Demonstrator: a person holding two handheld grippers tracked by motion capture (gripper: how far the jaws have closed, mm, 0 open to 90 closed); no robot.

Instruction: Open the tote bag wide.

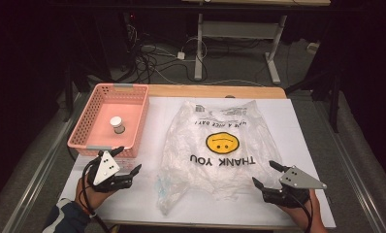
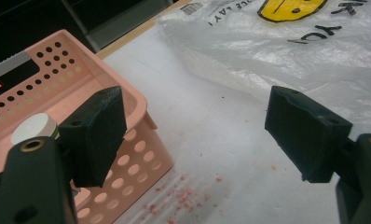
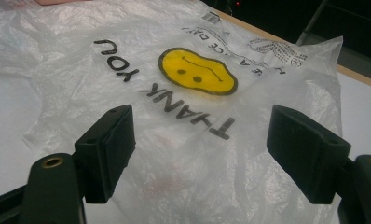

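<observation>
One white-capped jar (image 1: 117,124) stands, seemingly alone, in the pink basket (image 1: 95,104).

High view sits above the near edge, looking forward and down over the whole table (image 1: 297,121). Both gripper views ride low and close — the left one angled at the pink basket (image 2: 127,100), the right one straight across the plastic bag (image 3: 183,140) — which both catch.
</observation>
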